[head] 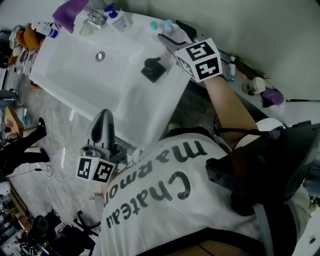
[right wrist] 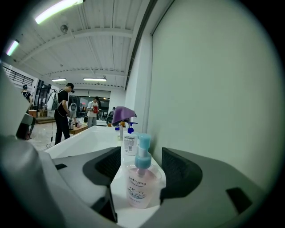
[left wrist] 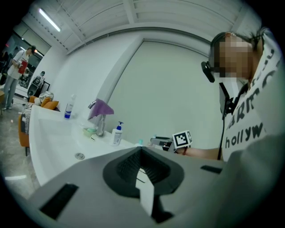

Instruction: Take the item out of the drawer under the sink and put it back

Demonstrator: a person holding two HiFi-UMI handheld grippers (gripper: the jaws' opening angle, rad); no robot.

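Observation:
A clear pink pump bottle [right wrist: 139,189] with a teal pump stands upright on the back right ledge of the white sink [head: 75,75]. In the head view only its teal top [head: 168,24] shows. My right gripper [right wrist: 141,162] is open, one jaw on each side of the bottle, with the pads not pressing on it; the head view shows this gripper [head: 170,37] at the sink's far right corner. My left gripper [head: 102,122] hovers in front of the sink's near edge, jaws together and empty, also seen in the left gripper view [left wrist: 141,153]. The drawer under the sink is hidden.
A small black object [head: 153,69] lies in the basin near its right side. A purple cloth [head: 70,12] hangs over the tap, with several bottles [head: 119,20] along the back ledge. The wall stands close on the right. People [right wrist: 62,111] stand far off in the room.

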